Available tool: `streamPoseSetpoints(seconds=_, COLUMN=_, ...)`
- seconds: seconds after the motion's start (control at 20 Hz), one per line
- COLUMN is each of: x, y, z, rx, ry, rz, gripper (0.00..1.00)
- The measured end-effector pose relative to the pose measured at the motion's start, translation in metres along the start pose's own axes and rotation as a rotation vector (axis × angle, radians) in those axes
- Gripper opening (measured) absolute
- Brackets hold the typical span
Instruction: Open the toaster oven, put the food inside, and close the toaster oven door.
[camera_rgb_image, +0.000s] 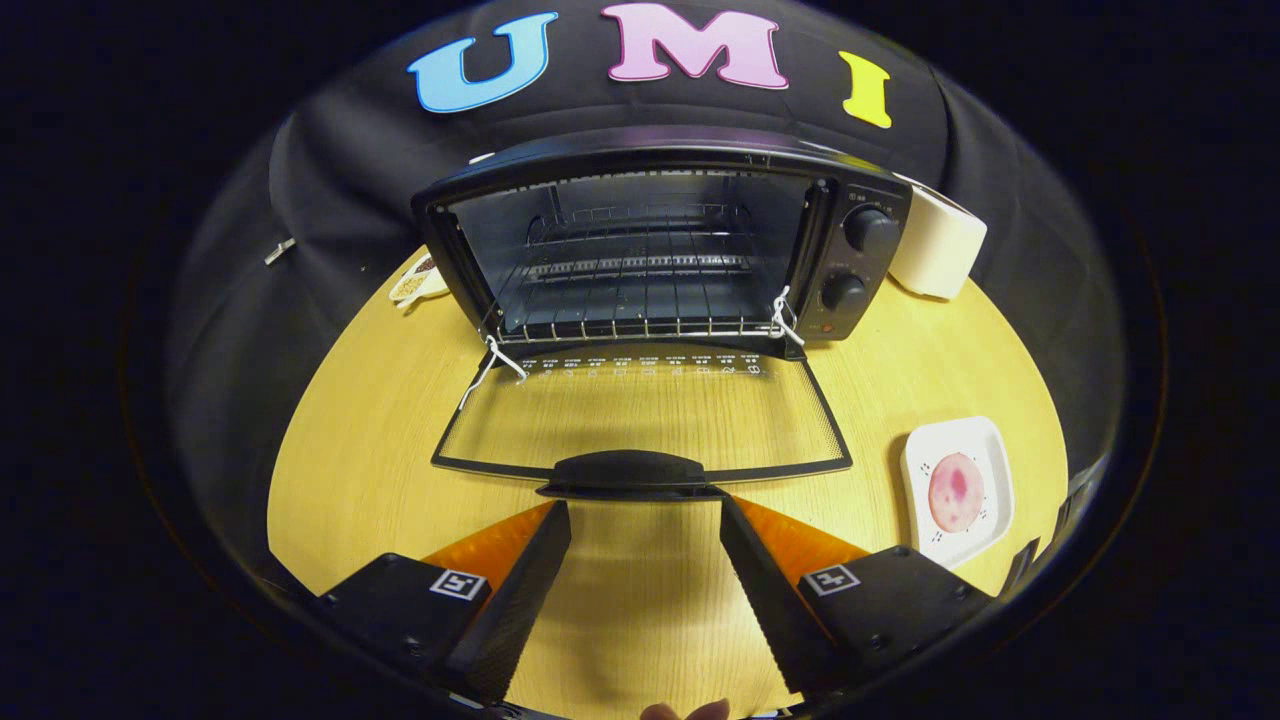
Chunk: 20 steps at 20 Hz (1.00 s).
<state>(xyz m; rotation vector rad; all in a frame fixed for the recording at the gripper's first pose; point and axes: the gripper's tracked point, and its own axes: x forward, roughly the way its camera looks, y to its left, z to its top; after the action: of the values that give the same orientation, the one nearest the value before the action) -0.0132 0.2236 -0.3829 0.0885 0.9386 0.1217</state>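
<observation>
Gripper: the gripper (645, 515) has its fingers spread wide, holding nothing, bare table (380, 400) between them.
Toaster oven: the black toaster oven (660, 240) stands straight ahead, beyond the fingers, two round knobs (868, 228) on its right panel.
Door: the glass door (640, 415) lies folded fully down, flat toward the gripper; its dark handle (628, 473) sits just ahead of the fingertips, apart from them.
Inside: a wire rack (640, 325) spans the open cavity.
Food: a round pink slice (955, 492) lies on a white square plate (985, 440), right of the right finger, near the door's corner.
</observation>
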Motion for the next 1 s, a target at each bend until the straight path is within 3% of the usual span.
streamPoseSetpoints(seconds=0.3, x=-0.027, y=-0.001, z=0.001, rx=0.019, ry=0.013, rz=0.121, gripper=0.99)
streamPoseSetpoints(seconds=0.5, x=-0.057, y=-0.034, z=0.011, rx=-0.015, ry=0.031, rz=0.189, gripper=1.0)
streamPoseSetpoints(seconds=1.0, x=-0.073, y=-0.209, z=0.006, rx=-0.053, ry=0.217, rz=0.128, gripper=1.0)
